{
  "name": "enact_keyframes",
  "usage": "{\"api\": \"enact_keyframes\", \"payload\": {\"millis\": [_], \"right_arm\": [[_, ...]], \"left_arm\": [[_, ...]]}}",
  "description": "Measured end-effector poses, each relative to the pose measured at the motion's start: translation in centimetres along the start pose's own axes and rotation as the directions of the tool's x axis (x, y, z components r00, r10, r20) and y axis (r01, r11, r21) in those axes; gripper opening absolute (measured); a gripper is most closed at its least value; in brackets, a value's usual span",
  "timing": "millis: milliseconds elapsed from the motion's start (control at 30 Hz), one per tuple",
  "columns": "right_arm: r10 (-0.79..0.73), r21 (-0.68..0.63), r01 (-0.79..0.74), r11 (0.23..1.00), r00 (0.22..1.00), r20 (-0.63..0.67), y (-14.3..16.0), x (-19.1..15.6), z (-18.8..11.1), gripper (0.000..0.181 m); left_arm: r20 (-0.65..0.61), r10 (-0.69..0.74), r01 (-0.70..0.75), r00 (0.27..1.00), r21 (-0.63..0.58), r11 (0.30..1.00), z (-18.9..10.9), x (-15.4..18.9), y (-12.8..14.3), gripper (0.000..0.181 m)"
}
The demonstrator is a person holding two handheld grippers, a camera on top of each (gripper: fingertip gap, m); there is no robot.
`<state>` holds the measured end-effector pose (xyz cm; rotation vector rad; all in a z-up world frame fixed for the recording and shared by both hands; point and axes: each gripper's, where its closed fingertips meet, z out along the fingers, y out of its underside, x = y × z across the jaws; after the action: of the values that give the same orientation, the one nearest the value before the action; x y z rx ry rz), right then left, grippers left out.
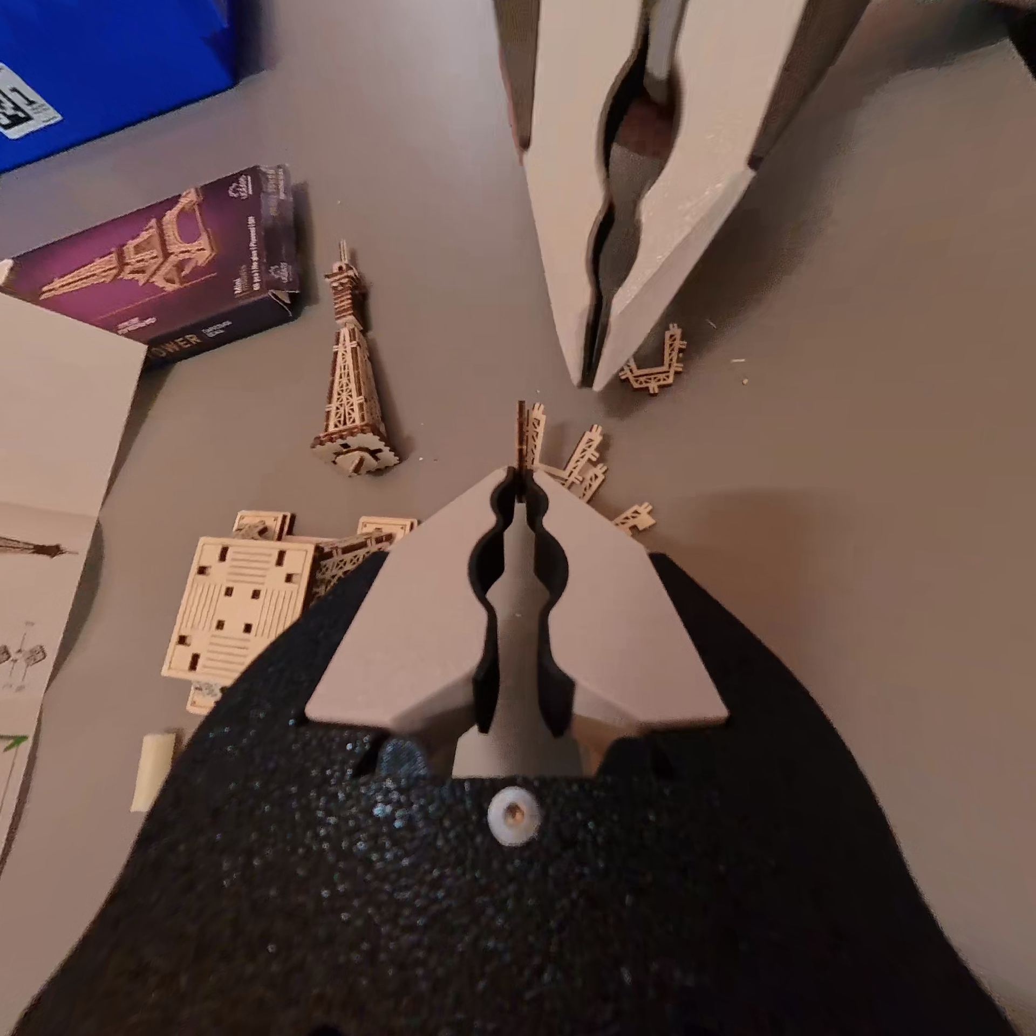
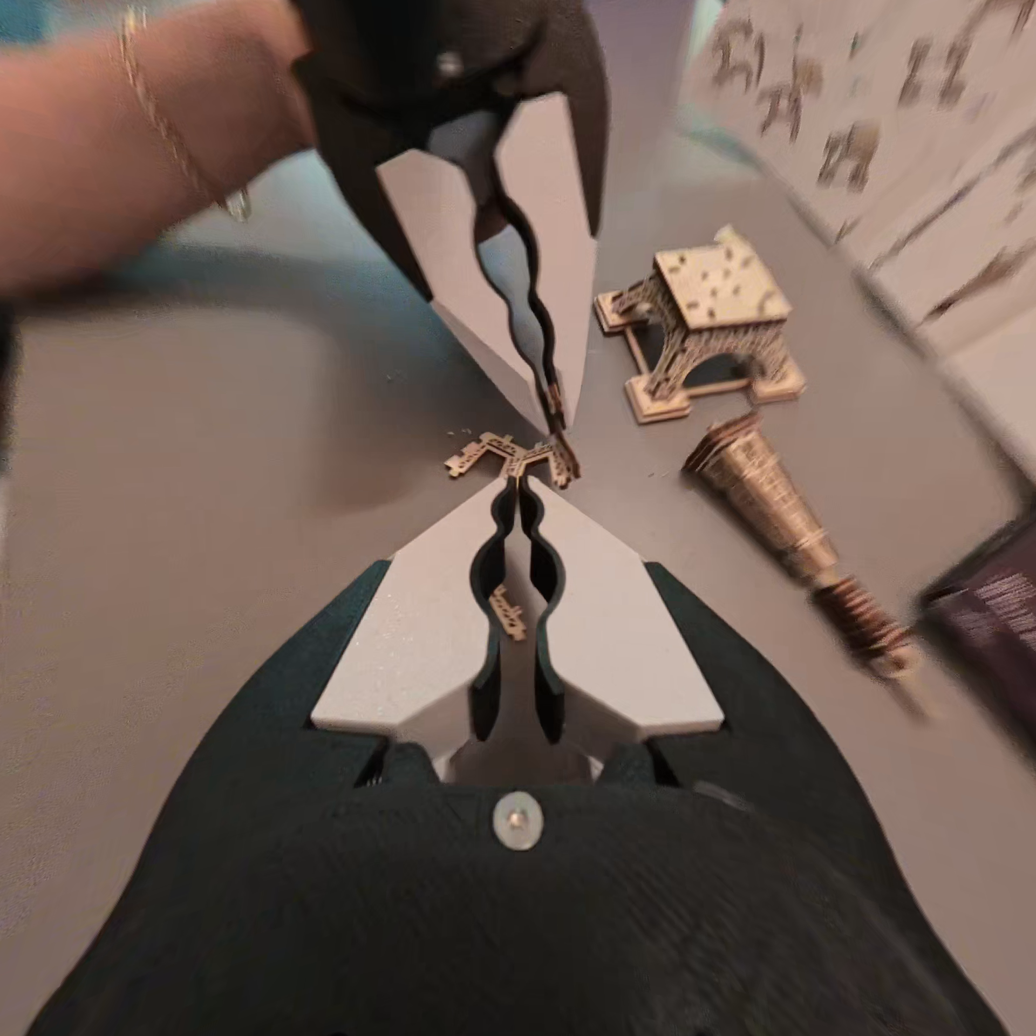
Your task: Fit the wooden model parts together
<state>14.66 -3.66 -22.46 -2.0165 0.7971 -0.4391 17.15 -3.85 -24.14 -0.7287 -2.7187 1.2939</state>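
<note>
Pinched edge-on in the very tips of the left gripper (image 1: 518, 483): a thin wooden lattice strip (image 1: 527, 434), standing upright above the grey table (image 1: 841, 532). Jaws pressed together on it, only the wavy slot open behind the tips.

Opposite, coming down from the far side, the right gripper (image 1: 587, 382), also clenched. Holds a flat, angled lattice bracket (image 2: 504, 455) by one thin edge, the rest of the bracket sticking out past the tips, low over the table. Seen from the right wrist view, strip end and bracket very close together; touching or not, cannot tell.

Just beside the left gripper's tips, a few loose lattice pieces (image 1: 583, 465) lying flat on the table. Visible through the gap between the right gripper's fingers, one more small piece (image 2: 507, 616) on the table.

Further left, the tower's upper section (image 1: 350, 387), already built, lying on its side. Near it, the tower base (image 2: 712, 325) with four arched legs, standing on its square frame.

Beyond these, a purple model box (image 1: 157, 263), open at one end, and a printed instruction sheet (image 1: 56, 448) at the table's left. In the far corner, a blue box (image 1: 101, 67).

Behind the left gripper in the right wrist view, a forearm (image 2: 112, 140) with a thin bracelet.
</note>
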Motion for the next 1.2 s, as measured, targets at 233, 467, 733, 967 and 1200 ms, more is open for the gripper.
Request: {"api": "enact_keyframes", "payload": {"millis": [233,467,733,967,1200], "right_arm": [[-0.458,-0.105,0.446,0.889,0.875,-0.156,0.3,0.2,1.6,0.000],[-0.471,-0.118,0.459,0.881,0.874,-0.116,0.9,-0.1,2.6,0.000],[-0.532,-0.140,0.514,0.846,0.829,-0.173,0.8,0.6,2.9,0.000],[-0.567,-0.165,0.544,0.823,0.807,-0.167,1.2,0.4,3.3,0.001],[-0.574,-0.146,0.556,0.818,0.797,-0.185,0.6,0.3,3.3,0.008]], "left_arm": [[-0.012,0.001,-0.001,1.000,-0.004,1.000,0.2,-0.2,0.6,0.001],[-0.007,0.006,-0.006,1.000,-0.045,0.999,-0.3,-0.2,1.1,0.001],[0.032,-0.111,0.114,0.993,-0.109,0.988,-0.8,-0.7,1.6,0.001],[0.099,-0.254,0.267,0.962,-0.158,0.951,-0.4,-0.9,2.1,0.001],[0.121,-0.306,0.324,0.944,-0.166,0.931,-1.1,-0.6,1.8,0.001]]}}
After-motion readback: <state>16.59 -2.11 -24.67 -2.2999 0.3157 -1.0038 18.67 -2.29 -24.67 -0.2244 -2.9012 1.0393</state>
